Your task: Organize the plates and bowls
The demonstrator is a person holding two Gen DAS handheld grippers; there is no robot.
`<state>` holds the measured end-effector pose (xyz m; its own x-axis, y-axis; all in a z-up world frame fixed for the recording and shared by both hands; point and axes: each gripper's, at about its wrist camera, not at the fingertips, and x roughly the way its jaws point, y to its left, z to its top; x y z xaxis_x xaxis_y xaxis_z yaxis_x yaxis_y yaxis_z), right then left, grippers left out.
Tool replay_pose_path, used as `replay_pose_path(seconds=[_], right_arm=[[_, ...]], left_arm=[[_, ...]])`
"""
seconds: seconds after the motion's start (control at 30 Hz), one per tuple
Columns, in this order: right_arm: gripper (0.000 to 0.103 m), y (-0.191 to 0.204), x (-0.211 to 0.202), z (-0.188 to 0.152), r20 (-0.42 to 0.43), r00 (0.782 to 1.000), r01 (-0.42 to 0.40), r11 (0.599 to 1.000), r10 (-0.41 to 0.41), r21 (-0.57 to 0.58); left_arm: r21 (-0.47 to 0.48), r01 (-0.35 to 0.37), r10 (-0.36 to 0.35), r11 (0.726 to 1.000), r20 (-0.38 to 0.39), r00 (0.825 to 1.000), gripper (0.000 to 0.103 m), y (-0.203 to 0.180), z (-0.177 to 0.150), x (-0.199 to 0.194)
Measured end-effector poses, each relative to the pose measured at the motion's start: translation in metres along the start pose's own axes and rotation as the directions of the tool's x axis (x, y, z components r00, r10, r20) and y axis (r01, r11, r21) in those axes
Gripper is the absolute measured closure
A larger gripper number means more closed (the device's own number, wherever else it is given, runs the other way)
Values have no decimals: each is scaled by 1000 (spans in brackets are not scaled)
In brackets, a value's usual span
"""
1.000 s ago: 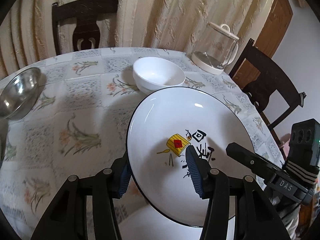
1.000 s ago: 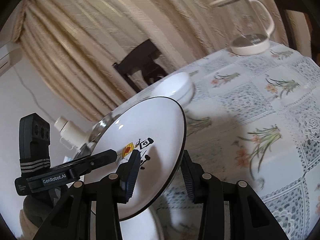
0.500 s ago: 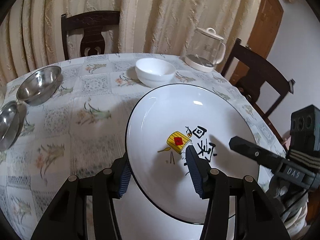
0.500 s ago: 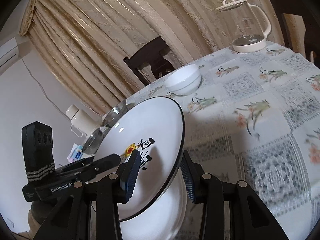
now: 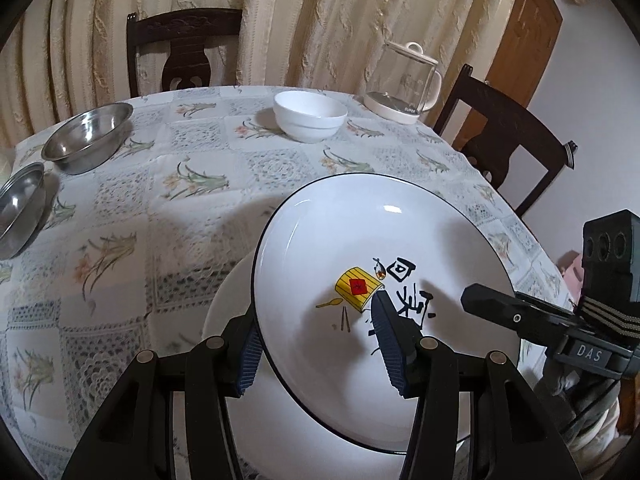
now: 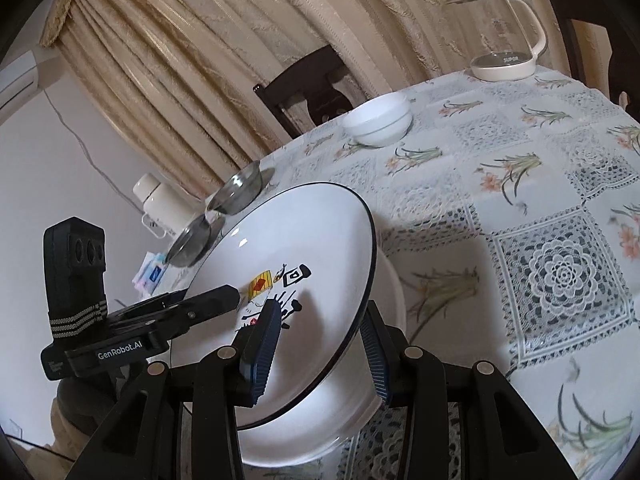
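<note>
round glossy plate point(image 5: 360, 240) | ribbed left claw point(image 5: 316, 344) clamps rim | lace tablecloth point(image 5: 160, 200)

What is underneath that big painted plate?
A plain white plate lies under the painted plate, showing at its left edge. The rest is covered, so anything deeper in the stack cannot be seen.

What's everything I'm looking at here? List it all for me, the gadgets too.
Decorated plate: one, white with dark rim, held tilted by both grippers.
Plain plate: at least one, white, on the table beneath it.
White bowl: one, far side of the table.
Steel bowls: two, silver, table's left side.
Glass kettle: one, clear with cream base, far right.
Flask: one, white, beyond the table.
Tablecloth: one, floral lace pattern.
Chairs: two, dark wood.
Curtain: cream, behind.
Left gripper: black, blue pads, gripping the plate.
Right gripper: same, gripping the opposite rim.
</note>
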<state>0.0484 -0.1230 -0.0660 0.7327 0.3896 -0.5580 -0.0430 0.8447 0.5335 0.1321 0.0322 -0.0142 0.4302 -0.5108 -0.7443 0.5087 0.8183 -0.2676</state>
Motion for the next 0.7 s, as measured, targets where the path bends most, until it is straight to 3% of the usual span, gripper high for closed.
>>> replay_pose_path(seconds=[0.4,0.7], right_arm=[[59,6,-3,-17,-18,999,38,999,-38,-4],[58,21,0,-22,-1,994,112,991,-112,-70]], left_arm=[[-2,21,-21,1000,-56,998,51,6,-28,2],[-14,12,-12,1000,-41,999,51,14,-34,-7]])
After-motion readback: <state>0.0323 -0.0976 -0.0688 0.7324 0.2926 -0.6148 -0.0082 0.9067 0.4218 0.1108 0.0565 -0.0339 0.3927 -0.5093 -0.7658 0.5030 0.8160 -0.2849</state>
